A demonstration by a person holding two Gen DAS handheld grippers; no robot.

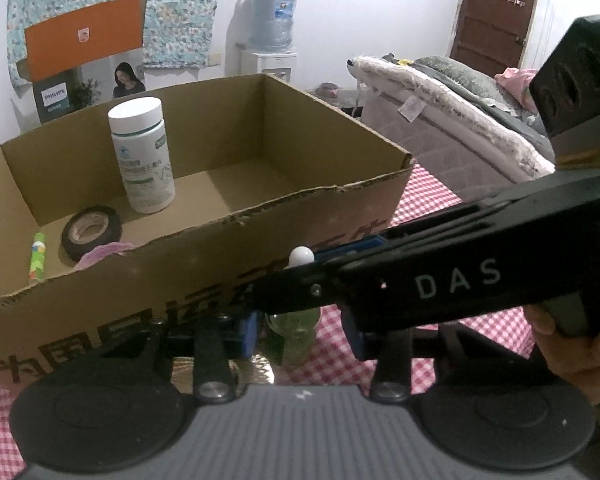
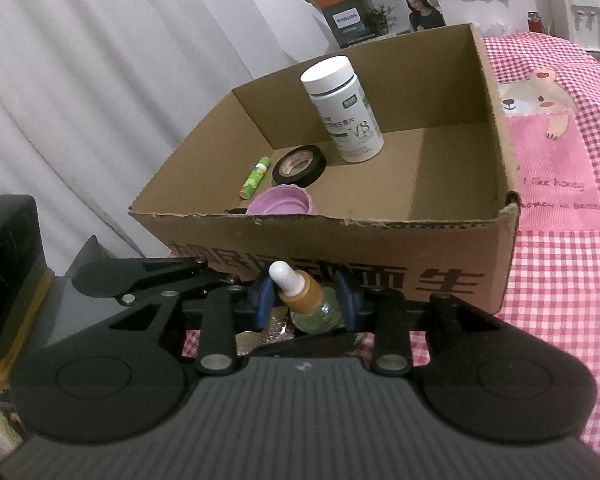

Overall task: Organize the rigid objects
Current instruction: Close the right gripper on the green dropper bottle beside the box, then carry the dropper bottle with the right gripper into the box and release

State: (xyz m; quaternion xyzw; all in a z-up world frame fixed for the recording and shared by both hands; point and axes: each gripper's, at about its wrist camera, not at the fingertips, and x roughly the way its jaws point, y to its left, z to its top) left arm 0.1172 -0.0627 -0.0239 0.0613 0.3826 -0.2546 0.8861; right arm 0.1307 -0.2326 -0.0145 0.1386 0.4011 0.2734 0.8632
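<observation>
An open cardboard box [image 1: 204,276] [image 2: 496,184] stands on a pink checked cloth. Inside it are a white pill bottle [image 1: 142,156] [image 2: 342,110], a black tape roll [image 1: 91,232] [image 2: 299,166], a green glue stick [image 1: 37,256] [image 2: 255,177] and a pink lid [image 1: 104,252] [image 2: 280,202]. In front of the box, my right gripper [image 2: 306,300] is shut on a small green dropper bottle [image 2: 314,308] with a white bulb. My left gripper [image 1: 300,332] stands around the same bottle [image 1: 296,340], its blue pads apart; the right gripper's arm crosses over it.
A bed [image 1: 452,120] with blankets lies at the right. A water dispenser [image 1: 270,40] and a Philips carton [image 1: 84,60] stand at the back wall. A white curtain [image 2: 80,80] hangs left of the box. A pink bear print [image 2: 540,128] marks the cloth.
</observation>
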